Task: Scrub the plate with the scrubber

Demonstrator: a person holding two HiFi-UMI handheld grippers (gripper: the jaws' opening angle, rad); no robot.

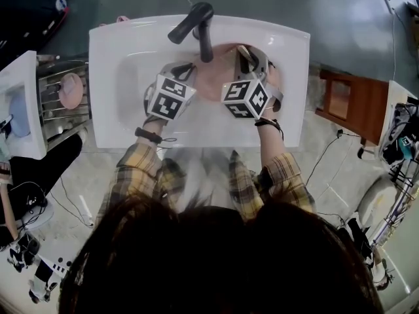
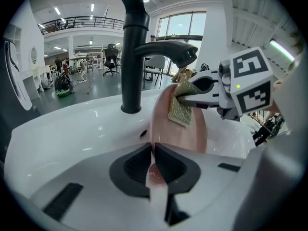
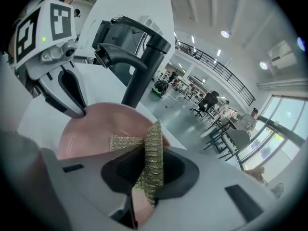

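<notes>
A pink plate (image 1: 219, 77) stands on edge in the white sink basin (image 1: 124, 77), below the faucet. My left gripper (image 1: 188, 69) is shut on the plate's rim; in the left gripper view the jaws (image 2: 153, 154) pinch the plate (image 2: 180, 136) edge-on. The right gripper (image 1: 251, 59) is shut on a gold mesh scrubber (image 3: 153, 158). That scrubber (image 2: 181, 108) lies against the plate's face, high up. From the right gripper view the plate (image 3: 94, 129) fills the space behind the scrubber, and the left gripper (image 3: 73, 102) clamps its far rim.
A black faucet (image 1: 196, 23) rises at the back of the basin, just above the plate. A dish rack (image 1: 62, 100) with a pink dish sits to the left of the sink. A wooden stool (image 1: 357, 103) stands to the right.
</notes>
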